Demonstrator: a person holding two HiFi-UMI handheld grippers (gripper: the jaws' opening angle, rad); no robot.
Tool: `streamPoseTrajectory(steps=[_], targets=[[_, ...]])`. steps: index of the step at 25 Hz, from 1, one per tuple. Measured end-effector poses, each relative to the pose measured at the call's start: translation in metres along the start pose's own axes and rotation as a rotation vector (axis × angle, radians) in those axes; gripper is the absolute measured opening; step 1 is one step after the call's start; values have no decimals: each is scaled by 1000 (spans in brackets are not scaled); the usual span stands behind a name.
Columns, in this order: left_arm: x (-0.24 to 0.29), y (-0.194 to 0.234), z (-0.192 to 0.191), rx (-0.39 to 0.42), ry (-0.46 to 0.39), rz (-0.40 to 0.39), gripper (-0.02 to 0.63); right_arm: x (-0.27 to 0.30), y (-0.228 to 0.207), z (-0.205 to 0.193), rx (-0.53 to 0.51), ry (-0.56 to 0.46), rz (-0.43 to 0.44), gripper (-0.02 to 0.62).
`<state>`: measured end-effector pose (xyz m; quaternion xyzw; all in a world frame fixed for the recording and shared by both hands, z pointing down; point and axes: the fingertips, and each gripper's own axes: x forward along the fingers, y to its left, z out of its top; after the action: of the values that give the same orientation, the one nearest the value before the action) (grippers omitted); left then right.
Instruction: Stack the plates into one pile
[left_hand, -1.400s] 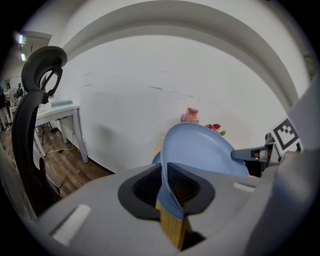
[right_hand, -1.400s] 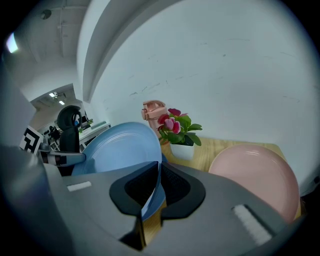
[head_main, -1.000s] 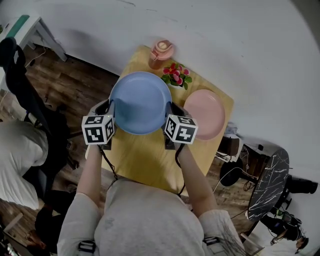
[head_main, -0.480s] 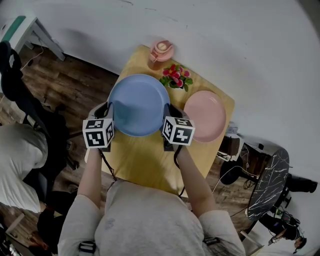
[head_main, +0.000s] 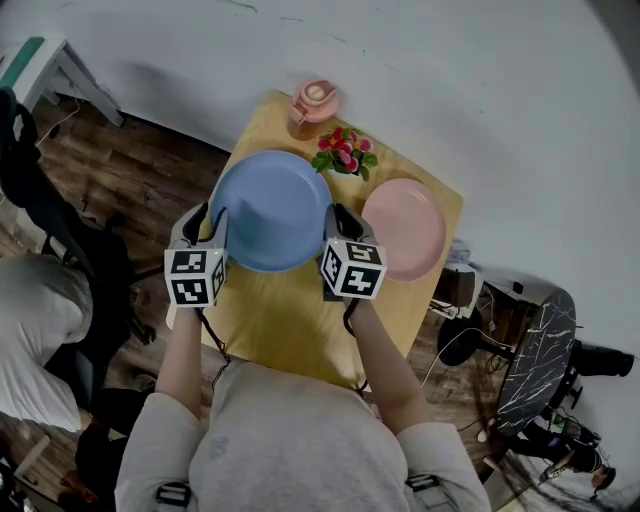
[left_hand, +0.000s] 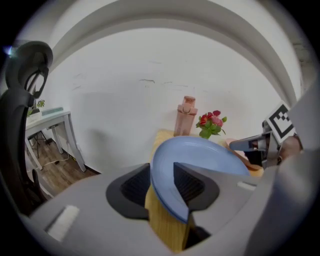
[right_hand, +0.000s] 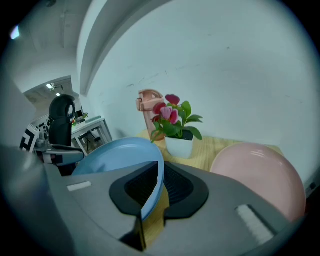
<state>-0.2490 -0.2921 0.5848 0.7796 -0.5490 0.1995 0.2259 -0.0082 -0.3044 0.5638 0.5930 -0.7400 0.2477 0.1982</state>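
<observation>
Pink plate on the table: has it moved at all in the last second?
No. The pink plate lies where it did on the table, close beside the flowers.

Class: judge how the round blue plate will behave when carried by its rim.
The round blue plate looks rigid: no sag between grippers. Its smooth rim may slip. It could tip, since only the right gripper pinches it; the left gripper has just been opening its jaws around the rim.

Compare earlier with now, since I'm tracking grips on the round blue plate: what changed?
The left gripper has just been opening its jaws; the rim of the round blue plate sits loose between them. The right gripper stays shut on the opposite rim. The round pink plate and wooden table look unmoved.
</observation>
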Motion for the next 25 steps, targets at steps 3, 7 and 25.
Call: streamPoseTrajectory(steps=[3, 7, 25], targets=[[-12, 2, 20, 42, -82, 42, 169, -15, 5, 17, -30, -74, 12, 20], [-30, -14, 51, 121, -201, 33, 95, -41, 14, 35, -85, -164, 37, 3], [-116, -157, 173, 235, -592, -187, 58, -198, -26, 115, -139, -560, -17, 3]])
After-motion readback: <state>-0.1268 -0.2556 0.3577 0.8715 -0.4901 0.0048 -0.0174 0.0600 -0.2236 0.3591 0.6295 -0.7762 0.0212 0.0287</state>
